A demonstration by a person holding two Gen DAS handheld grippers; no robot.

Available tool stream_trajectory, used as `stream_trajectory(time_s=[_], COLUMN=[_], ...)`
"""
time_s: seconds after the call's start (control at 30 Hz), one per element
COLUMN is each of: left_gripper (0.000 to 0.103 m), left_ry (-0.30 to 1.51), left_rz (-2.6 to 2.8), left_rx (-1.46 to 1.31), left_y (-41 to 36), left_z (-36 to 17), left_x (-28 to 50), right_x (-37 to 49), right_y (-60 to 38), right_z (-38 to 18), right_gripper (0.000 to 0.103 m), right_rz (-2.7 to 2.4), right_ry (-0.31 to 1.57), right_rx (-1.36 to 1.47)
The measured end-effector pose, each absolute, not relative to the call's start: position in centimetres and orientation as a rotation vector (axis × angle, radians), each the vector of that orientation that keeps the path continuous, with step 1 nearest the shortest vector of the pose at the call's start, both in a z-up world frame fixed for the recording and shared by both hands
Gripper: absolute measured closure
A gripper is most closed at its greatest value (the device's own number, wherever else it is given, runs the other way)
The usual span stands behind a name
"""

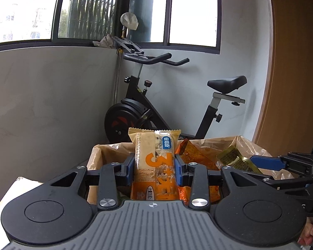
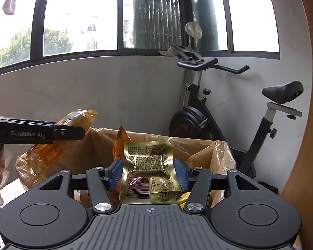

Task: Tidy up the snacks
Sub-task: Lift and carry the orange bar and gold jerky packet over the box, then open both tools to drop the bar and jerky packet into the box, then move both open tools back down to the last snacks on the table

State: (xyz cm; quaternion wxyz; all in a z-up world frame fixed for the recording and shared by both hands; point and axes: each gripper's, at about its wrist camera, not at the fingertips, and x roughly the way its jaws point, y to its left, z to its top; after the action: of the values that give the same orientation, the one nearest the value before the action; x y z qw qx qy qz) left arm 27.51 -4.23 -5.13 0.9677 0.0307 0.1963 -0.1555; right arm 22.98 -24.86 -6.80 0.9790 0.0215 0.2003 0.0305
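Grey plaster wall (image 1: 41,95) behind black exercise bike (image 1: 148,108), below windows (image 2: 79,14).

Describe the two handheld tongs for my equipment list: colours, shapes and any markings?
Both look alike. The left tongs and right tongs each have black linkage arms with silver rivets, blue pads on the fingers, two round black housings and a ribbed grey body with a small crosshair mark. White "GenRobot.AI" lettering shows on the left tongs' side. No cables visible.
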Motion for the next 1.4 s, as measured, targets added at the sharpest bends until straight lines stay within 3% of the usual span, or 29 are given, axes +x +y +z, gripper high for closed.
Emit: stream_trajectory(time_s=[0.13, 0.23, 0.27, 1.0, 1.4], left_gripper=[0.059, 0.036, 0.032, 0.032, 0.032], left_ry=[0.426, 0.409, 0.404, 0.376, 0.408], left_rz=[-0.322, -0.318, -0.319, -0.314, -0.340], left_rx=[0.062, 0.059, 0.054, 0.032, 0.023], left_y=[-4.1, -3.6, -3.3, -0.5, -0.5], left_z=[-5.4, -5.6, -5.6, -3.5, -6.7], left_x=[27.7, 27.0, 26.7, 19.0, 15.3], right_x=[23.8, 23.4, 23.3, 14.8, 8.9], right_y=[-24.6, -24.5, -24.5, -25.1, -25.8], right_z=[-7.4, -7.5, -7.5, -5.4, -7.0], right_gripper=[0.050, 0.048, 0.043, 0.039, 0.039], right_rz=[0.048, 0.037, 0.032, 0.007, -0.003], right_ry=[0.446, 0.440, 0.437, 0.386, 0.386], right_rx=[0.048, 0.036, 0.034, 0.091, 0.081])
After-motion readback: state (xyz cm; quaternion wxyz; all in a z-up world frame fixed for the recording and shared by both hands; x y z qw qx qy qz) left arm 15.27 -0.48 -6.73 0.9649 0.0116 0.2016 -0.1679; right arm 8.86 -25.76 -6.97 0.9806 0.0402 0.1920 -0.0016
